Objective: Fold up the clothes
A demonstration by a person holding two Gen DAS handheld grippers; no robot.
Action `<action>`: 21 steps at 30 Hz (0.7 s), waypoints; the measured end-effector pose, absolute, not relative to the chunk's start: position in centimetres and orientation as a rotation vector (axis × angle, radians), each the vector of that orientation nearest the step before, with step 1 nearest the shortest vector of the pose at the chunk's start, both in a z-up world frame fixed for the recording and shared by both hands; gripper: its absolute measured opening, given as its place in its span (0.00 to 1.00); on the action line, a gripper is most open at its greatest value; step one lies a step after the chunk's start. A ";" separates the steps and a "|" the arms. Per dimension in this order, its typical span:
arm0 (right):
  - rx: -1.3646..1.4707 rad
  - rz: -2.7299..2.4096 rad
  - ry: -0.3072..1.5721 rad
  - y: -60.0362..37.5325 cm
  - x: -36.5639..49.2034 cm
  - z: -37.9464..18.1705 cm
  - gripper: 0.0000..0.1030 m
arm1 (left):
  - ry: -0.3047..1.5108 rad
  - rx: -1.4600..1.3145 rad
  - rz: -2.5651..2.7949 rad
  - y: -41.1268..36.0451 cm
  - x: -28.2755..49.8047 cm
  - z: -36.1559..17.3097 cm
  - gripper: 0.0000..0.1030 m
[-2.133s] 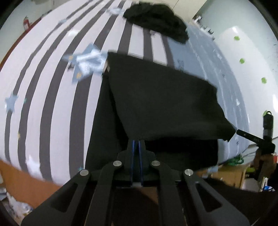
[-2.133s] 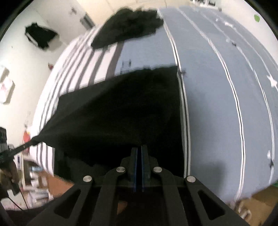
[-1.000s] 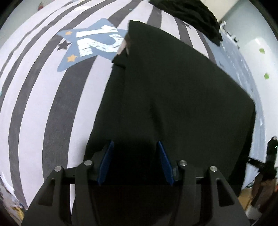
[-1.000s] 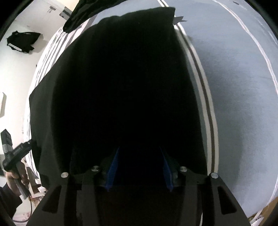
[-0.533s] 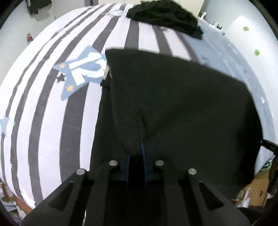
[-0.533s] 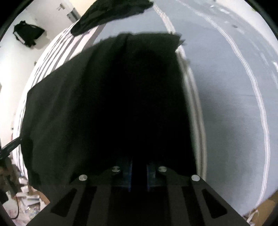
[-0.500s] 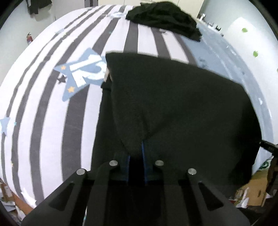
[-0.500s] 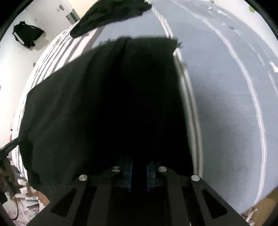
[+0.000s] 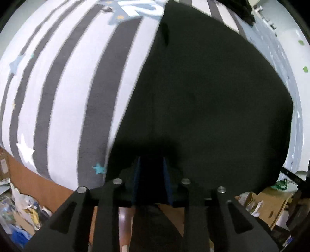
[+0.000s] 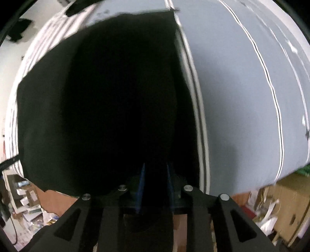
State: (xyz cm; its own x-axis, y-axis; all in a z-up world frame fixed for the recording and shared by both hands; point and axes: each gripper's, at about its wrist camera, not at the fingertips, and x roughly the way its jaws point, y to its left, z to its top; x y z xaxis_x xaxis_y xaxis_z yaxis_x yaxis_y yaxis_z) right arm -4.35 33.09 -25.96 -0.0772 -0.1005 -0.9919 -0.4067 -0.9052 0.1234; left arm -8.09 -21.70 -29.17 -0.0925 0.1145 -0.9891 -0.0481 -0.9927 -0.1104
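Item: black garment (image 9: 203, 93), folded flat, lying on a bed. The bed's cover (image 9: 64, 81) is white with grey stripes on the left; on the right it is plain blue-grey (image 10: 242, 81) with thin lines. The garment straddles the boundary between the two patterns and reaches to the near edge of the bed.

Left tool (image 9: 151, 181): points down over the garment's near left corner. Blue pads stand a little apart and the jaws are opening; dark cloth shows in the gap, but whether any is pinched cannot be told for certain, and the pads look clear of it.

Right tool (image 10: 155, 186): points down over the near right corner, close to the garment's right edge. Pads likewise a little apart, jaws opening; the gap is too dark to see cloth in it clearly.

Governing relation: the garment extends away from both tools toward the far side of the bed, its long axis appearing to run near to far. Each tool sits at its own near corner, so neither is nearer overall; the far edge (image 10: 143, 14) lies well apart from both.

Also present: a heap of dark clothes (image 9: 246, 11) at the far right of the bed; clutter on the floor (image 9: 17, 217) below the near edge.
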 end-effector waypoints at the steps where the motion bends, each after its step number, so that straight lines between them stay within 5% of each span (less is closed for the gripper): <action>1: -1.975 2.079 0.549 33.3 -4.1 -25.8 0.20 | -0.016 -2.008 2.279 -21.7 -8.0 -28.7 0.28; 4: -1.934 2.102 0.465 33.9 -4.3 -24.7 0.24 | 0.146 -1.942 2.369 -21.3 -9.1 -27.9 0.29; 11: -1.679 2.234 0.469 37.9 -13.4 -23.3 0.31 | -0.081 -1.731 2.499 -20.0 -18.4 -26.6 0.31; 17: -1.547 2.362 0.520 40.9 -20.6 -22.4 0.37 | -0.099 -1.621 2.561 -19.2 -25.8 -26.7 0.50; 21: -1.546 2.408 0.496 38.5 -17.8 -23.6 0.40 | -0.048 -1.640 2.523 -17.7 -27.0 -28.3 0.50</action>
